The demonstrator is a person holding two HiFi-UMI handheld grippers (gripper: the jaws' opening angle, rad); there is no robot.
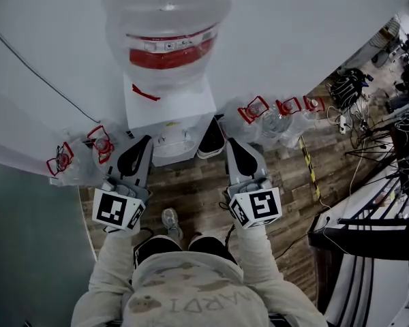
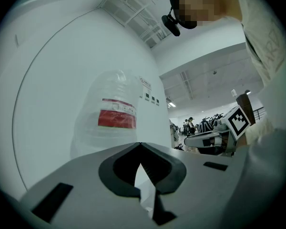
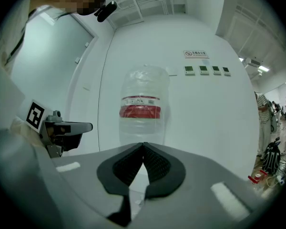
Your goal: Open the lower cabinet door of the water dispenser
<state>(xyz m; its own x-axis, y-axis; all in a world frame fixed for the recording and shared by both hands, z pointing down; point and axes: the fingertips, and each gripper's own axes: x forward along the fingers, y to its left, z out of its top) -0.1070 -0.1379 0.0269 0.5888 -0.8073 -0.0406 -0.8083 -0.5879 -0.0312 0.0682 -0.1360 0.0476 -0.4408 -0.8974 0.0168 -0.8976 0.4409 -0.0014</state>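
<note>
The white water dispenser stands against the wall, seen from above, with a large clear bottle with a red label on top. Its lower cabinet door is hidden under the top and the tap ledge. My left gripper is held just left of the dispenser's front and my right gripper just right of it, both pointing at the wall. Both are shut and hold nothing. The bottle rises beyond the left gripper, whose tips meet. The right gripper points below the bottle.
Empty clear bottles with red handles lie on the wood floor, left and right of the dispenser. Cables and black stands crowd the far right. My shoe is just behind the grippers.
</note>
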